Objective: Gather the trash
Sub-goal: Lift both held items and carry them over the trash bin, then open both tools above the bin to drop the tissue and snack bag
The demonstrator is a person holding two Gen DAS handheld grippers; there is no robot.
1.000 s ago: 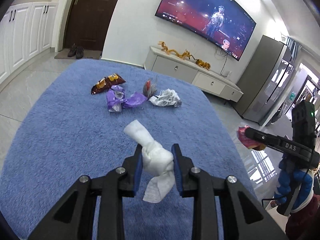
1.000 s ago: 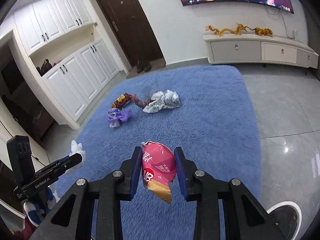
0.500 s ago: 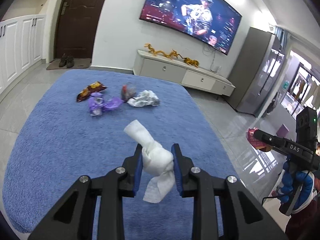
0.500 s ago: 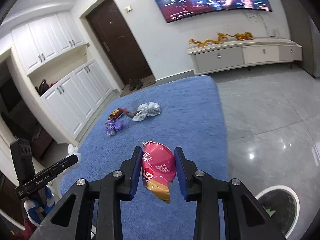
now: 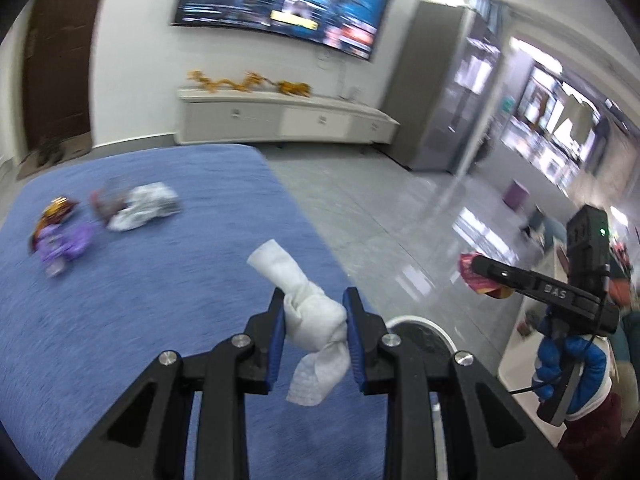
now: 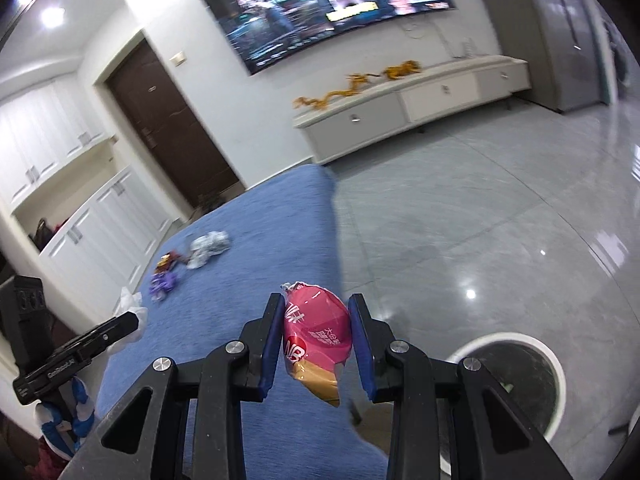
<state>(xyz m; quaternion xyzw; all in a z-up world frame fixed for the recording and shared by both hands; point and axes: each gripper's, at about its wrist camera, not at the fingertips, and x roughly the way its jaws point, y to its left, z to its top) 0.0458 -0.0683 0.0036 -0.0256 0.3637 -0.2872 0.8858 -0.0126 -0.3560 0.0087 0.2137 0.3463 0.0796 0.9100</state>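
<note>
We swing both views rightward off the blue rug (image 5: 140, 300): the leftover wrappers (image 5: 64, 236) slide to its far left, grey floor (image 6: 480, 220) fills more of the frame, and the white-rimmed bin (image 6: 556, 372) now sits nearer, just beneath our claws.

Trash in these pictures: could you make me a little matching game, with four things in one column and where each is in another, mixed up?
Things:
1. white tissue
2. pink snack bag
3. purple wrapper
4. round bin

Places:
A. lying on the blue rug
B. clamped in the right gripper
C. standing on the grey floor beside the rug
D. clamped in the left gripper

Pairs: 1-D, 2-B, 3-A, 4-C
</note>
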